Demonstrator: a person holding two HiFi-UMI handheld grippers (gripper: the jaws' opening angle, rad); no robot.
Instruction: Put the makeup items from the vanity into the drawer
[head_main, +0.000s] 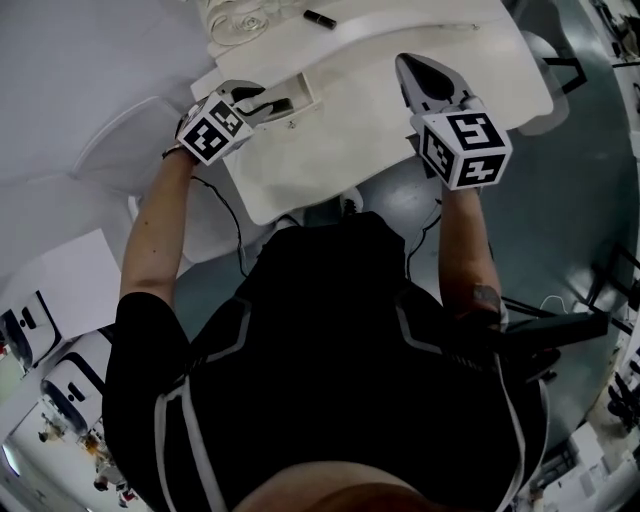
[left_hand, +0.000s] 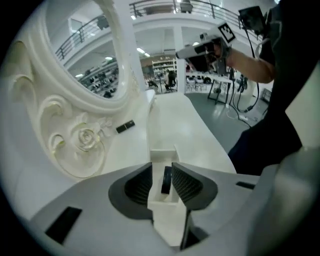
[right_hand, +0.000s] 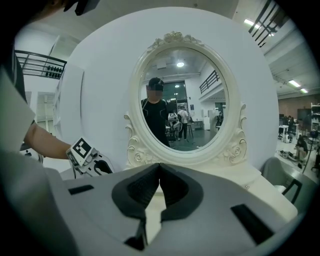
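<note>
My left gripper hovers over a small open drawer at the left of the white vanity. Its jaws stand open. A black makeup item lies in the drawer below the gap, touching neither pad. A second black makeup item lies on the vanity top by the mirror base. My right gripper is held above the right of the vanity top, shut, with nothing between its pads.
An ornate oval mirror stands at the back of the vanity, with carved roses at its base. A glass object sits at the back left. The grey floor lies right of the vanity.
</note>
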